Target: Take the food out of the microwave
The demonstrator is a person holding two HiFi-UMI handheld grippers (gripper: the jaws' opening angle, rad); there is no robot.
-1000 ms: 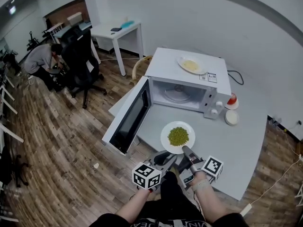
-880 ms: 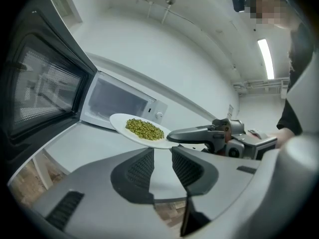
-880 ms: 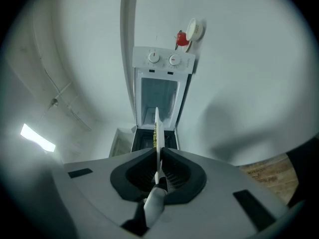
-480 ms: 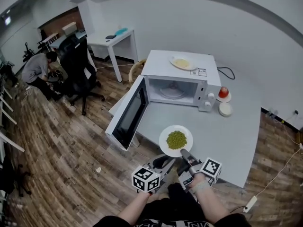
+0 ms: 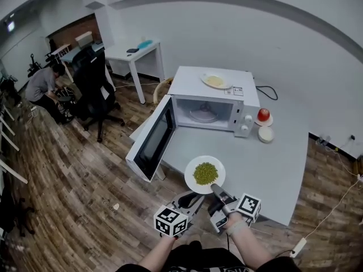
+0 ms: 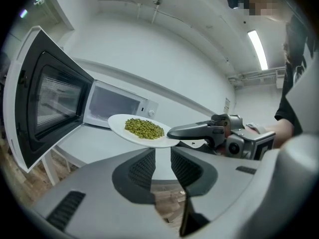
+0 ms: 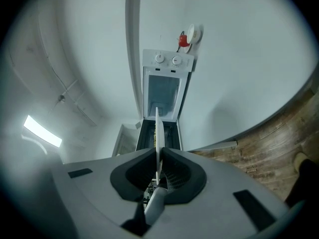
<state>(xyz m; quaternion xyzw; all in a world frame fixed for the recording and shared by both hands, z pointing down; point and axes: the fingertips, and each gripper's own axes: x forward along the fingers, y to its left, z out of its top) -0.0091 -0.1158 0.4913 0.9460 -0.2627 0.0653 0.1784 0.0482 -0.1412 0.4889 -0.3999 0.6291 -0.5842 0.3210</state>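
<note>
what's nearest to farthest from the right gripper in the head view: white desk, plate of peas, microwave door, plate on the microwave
1. plate of peas, held in the right gripper
2. microwave door, open, left
3. plate on the microwave, behind
4. white desk, far back left

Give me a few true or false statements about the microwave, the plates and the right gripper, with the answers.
1. The microwave has its door swung open. True.
2. The plate of green peas sits inside the microwave. False: it is outside, held above the table in front of the microwave.
3. The right gripper is shut on the rim of that plate. True.
4. The top of the microwave is bare. False: a plate of pale yellow food lies on it.
</note>
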